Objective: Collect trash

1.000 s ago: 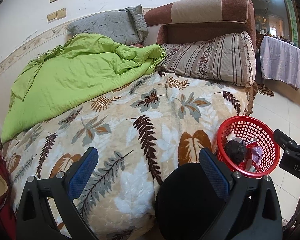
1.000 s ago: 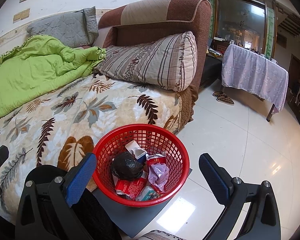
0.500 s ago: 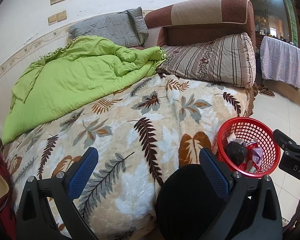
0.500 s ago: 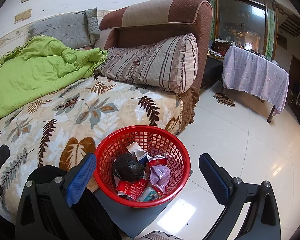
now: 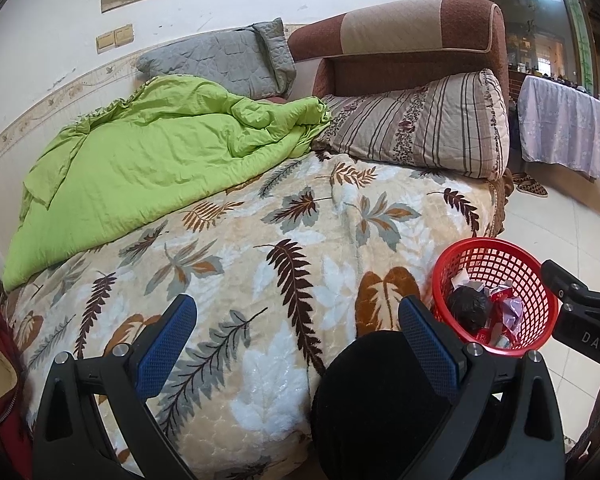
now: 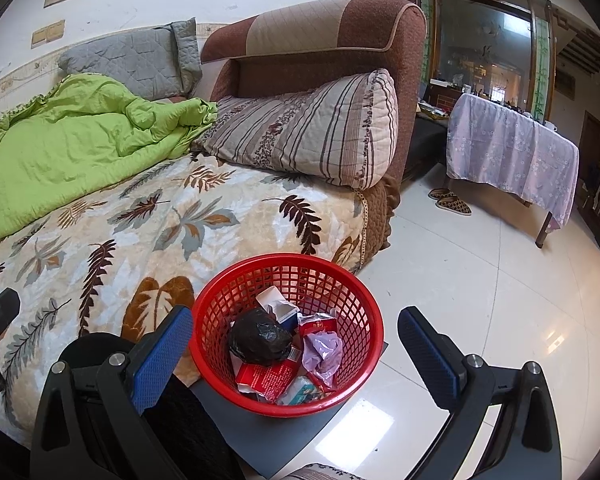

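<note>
A red mesh basket [image 6: 340,292] stands on a grey mat on the floor beside the bed and also shows in the left wrist view [image 5: 496,256]. It holds a black crumpled bag [image 6: 260,340], a purple wrapper [image 6: 324,350], a red packet [image 6: 266,378] and a white carton [image 6: 276,304]. My right gripper [image 6: 296,344] is open and empty, hovering above the basket. My left gripper [image 5: 296,334] is open and empty above the near edge of the leaf-pattern bedspread [image 5: 260,248].
A green quilt [image 5: 148,160], a striped pillow [image 5: 416,132] and a grey pillow [image 5: 220,60] lie on the bed. A covered table [image 6: 512,148] and slippers [image 6: 450,202] are across the white tiled floor. A black rounded shape [image 5: 376,404] lies under the left gripper.
Both views have drifted back slightly; the bed and basket sit a little lower in the frames. The grippers stay open and empty.
</note>
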`<state>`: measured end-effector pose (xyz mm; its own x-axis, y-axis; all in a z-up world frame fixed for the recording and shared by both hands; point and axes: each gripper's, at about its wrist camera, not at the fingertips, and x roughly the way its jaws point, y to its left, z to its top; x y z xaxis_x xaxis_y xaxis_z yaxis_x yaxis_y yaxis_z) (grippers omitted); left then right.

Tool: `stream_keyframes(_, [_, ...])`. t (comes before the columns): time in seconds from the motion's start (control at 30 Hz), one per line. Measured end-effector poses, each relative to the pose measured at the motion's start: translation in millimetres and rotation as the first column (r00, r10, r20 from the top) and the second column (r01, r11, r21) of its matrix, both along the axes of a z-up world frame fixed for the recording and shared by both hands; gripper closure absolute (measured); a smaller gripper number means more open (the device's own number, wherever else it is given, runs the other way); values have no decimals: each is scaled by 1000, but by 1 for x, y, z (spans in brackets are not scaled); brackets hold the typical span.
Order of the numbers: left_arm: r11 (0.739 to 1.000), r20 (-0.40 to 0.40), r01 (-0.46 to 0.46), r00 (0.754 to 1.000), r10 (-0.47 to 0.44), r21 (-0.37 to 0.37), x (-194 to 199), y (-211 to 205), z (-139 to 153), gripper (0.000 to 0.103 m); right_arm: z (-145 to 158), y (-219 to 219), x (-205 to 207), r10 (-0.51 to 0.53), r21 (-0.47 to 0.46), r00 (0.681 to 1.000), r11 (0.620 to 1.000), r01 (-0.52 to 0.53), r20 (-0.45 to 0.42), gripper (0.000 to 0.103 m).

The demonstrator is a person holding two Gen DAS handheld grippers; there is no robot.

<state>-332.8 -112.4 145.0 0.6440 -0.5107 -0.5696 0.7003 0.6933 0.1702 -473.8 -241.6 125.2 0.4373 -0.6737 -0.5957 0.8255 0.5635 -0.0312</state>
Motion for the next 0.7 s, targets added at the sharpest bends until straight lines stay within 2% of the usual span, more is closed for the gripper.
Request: stream_keyframes(0.7, [1000, -5, -20, 1000, 20, -12, 6, 2, -2, 3, 0, 4, 11, 31, -13, 1000, 999, -31, 1, 0])
